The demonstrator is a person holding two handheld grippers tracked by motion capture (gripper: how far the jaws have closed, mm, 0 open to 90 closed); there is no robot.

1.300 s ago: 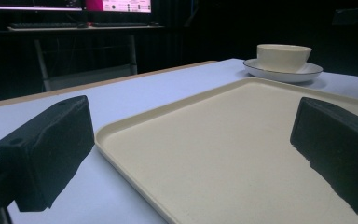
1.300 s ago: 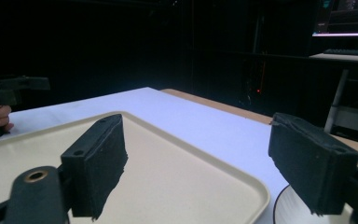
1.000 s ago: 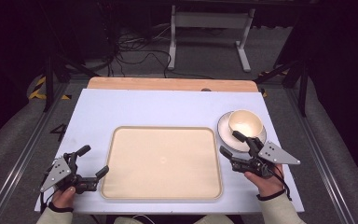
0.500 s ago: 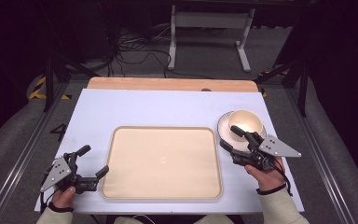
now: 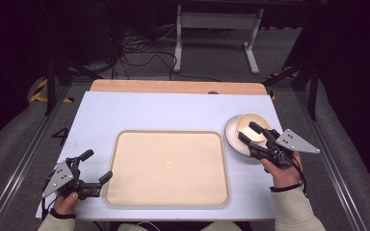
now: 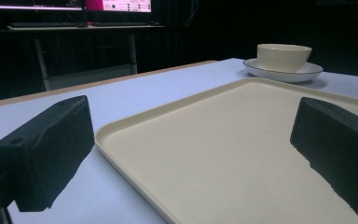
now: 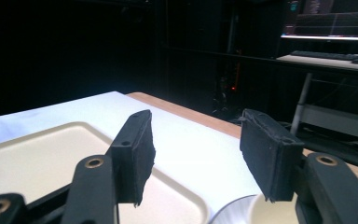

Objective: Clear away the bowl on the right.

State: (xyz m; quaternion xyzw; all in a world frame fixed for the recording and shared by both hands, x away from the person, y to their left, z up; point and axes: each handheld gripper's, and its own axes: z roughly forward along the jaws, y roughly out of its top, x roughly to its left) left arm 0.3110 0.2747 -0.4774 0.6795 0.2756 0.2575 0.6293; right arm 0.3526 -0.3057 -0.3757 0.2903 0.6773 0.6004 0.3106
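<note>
Since the earlier frames, the right gripper (image 5: pixel 251 133) has shifted toward the table's right edge, and its jaws have just been closing; they now stand partly apart with nothing between them. In the high view its tips hover over the near rim of the bowl (image 5: pixel 253 126) and the saucer (image 5: pixel 236 137), with no contact visible. In the right gripper view the bowl (image 7: pixel 272 210) and saucer (image 7: pixel 228 212) sit low in the frame, beneath the right-hand jaw.

Nearest the person, the left gripper (image 5: pixel 96 166) rests at the table's front left corner, jaws wide apart and empty, just beside the left edge of the tray (image 5: pixel 168 166). In the left gripper view the tray's near corner (image 6: pixel 223 154) lies between the two jaws.

Farther out, the bowl stands upright in the saucer on the white tabletop (image 5: pixel 173 110), just beyond the tray's right far corner. In the left gripper view the bowl (image 6: pixel 284 56) and saucer (image 6: pixel 283 71) appear past the tray's far edge.
</note>
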